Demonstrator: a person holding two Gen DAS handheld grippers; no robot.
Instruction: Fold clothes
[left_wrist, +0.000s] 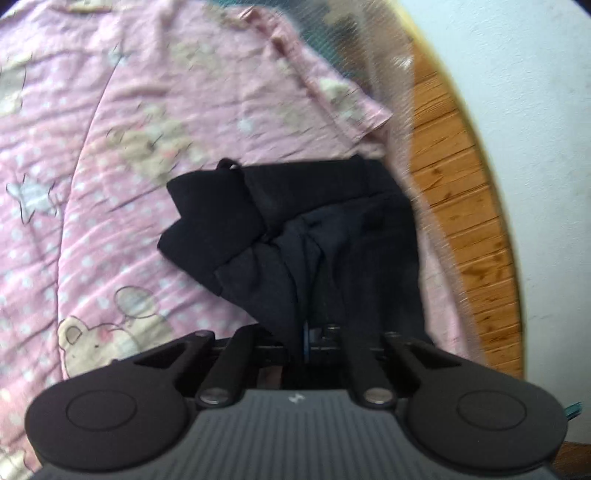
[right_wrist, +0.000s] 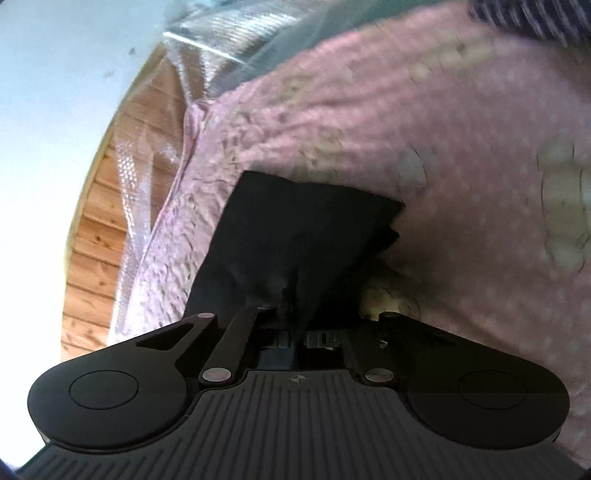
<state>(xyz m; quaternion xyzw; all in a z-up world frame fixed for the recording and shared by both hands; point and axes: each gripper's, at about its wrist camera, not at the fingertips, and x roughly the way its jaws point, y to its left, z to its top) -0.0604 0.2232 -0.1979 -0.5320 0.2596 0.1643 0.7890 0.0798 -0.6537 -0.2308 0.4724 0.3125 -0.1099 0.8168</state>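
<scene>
Black garment (left_wrist: 295, 236) lies bunched on the pink bedspread (left_wrist: 92, 166), no neat fold made yet; left gripper (left_wrist: 306, 332) and right gripper (right_wrist: 295, 314) each clamped on its near edge, folding judged barely started

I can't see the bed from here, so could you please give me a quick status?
Left claw shut on black garment. Right claw shut on it too. Garment crumpled on pink bedsheet. Nothing in the way.
</scene>
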